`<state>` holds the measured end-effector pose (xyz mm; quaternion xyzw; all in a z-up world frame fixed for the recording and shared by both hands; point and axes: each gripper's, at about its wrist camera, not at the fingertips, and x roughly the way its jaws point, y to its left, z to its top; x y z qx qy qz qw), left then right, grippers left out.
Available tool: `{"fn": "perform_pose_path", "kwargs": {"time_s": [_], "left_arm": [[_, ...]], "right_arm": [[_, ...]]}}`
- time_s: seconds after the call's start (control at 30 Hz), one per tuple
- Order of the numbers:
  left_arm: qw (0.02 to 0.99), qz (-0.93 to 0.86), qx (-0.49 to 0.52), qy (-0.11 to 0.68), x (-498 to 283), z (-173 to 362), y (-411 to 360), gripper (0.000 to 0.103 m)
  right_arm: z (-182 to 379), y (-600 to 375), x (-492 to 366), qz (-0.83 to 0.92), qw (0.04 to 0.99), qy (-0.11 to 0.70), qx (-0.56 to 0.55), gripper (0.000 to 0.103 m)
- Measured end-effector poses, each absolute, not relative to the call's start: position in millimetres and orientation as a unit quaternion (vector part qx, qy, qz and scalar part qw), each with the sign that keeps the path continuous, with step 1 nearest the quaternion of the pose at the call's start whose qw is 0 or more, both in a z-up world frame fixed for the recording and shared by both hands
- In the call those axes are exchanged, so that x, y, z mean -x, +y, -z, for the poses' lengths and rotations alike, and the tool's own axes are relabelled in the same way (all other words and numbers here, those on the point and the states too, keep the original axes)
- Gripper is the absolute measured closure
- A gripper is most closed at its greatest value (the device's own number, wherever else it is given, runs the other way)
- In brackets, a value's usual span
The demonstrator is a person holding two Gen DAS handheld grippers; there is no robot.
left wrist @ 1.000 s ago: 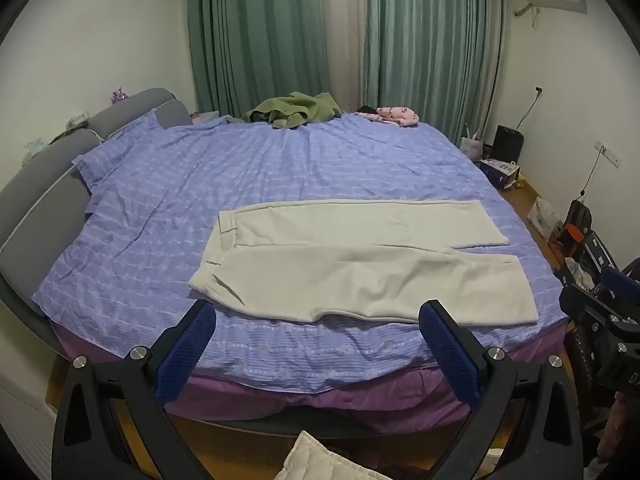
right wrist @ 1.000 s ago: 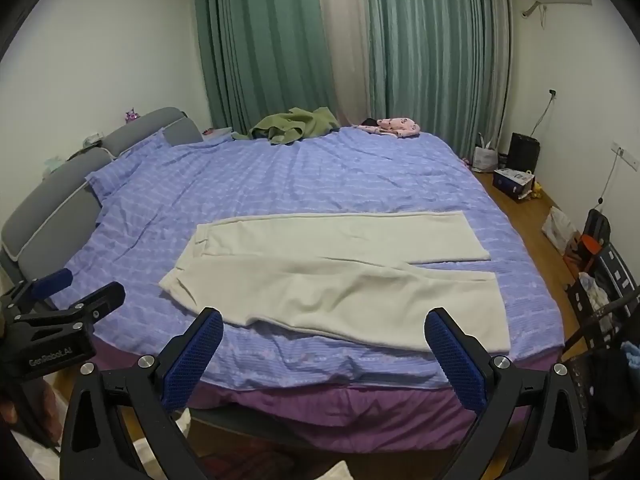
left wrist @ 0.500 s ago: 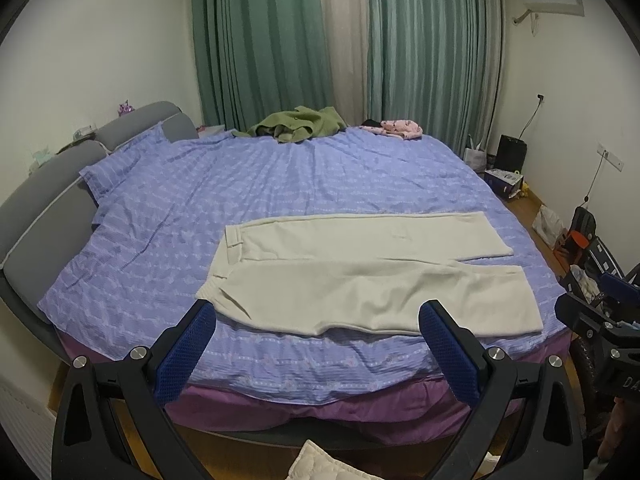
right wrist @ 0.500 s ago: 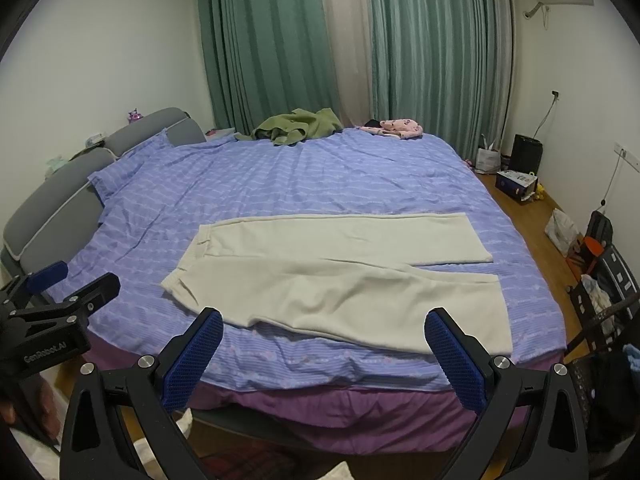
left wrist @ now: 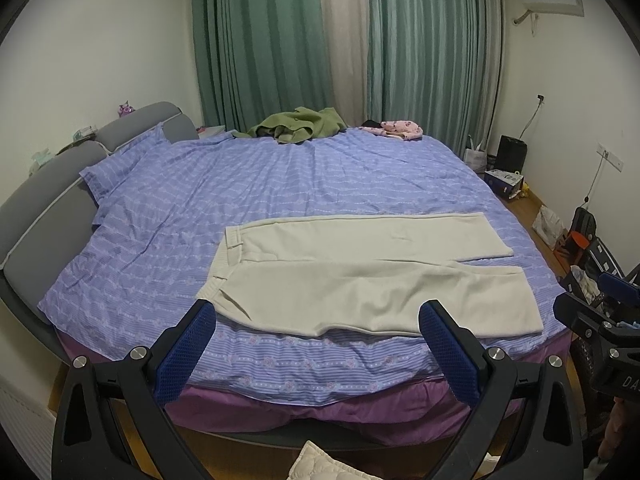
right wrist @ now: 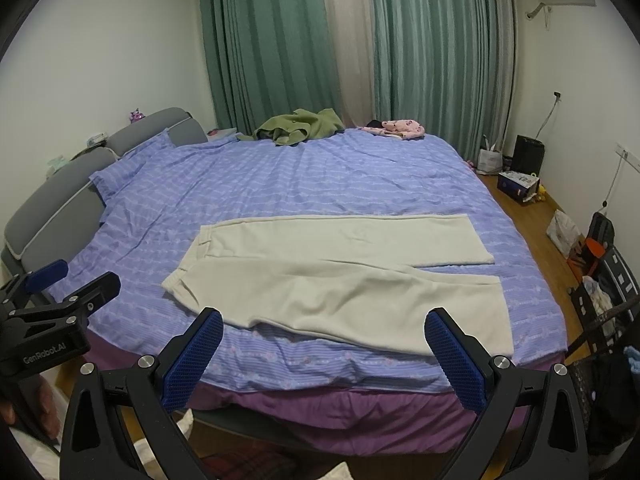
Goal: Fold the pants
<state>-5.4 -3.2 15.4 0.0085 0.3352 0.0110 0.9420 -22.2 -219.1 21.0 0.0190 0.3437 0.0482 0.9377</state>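
Observation:
Cream pants (left wrist: pixel 360 276) lie flat on the blue striped bed (left wrist: pixel 280 184), waistband to the left, both legs stretched right; they also show in the right wrist view (right wrist: pixel 340 276). My left gripper (left wrist: pixel 316 350) is open and empty, held back from the bed's near edge. My right gripper (right wrist: pixel 324 354) is open and empty, also short of the bed edge. The right gripper shows at the right edge of the left wrist view (left wrist: pixel 600 320), and the left gripper at the left edge of the right wrist view (right wrist: pixel 52 300).
A green garment (left wrist: pixel 296 126) and a pink garment (left wrist: pixel 400 130) lie at the far side of the bed by the green curtains (left wrist: pixel 260 40). A grey headboard (left wrist: pixel 48 200) is on the left. Boxes and bags (right wrist: pixel 520 184) stand on the wooden floor at right.
Both views have tilted upward a little, so the bed and pants sit lower in frame. The pants have not moved. Both grippers stay open.

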Motion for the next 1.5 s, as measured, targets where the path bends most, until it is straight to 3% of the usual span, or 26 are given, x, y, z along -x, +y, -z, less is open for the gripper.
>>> {"fn": "perform_pose_path", "kwargs": {"time_s": [1.5], "left_arm": [[0.938,-0.007,-0.001,0.347,-1,-9,4,0.000]], "right_arm": [[-14,-205,10,-0.048,0.935,0.352,-0.014,0.001]]}}
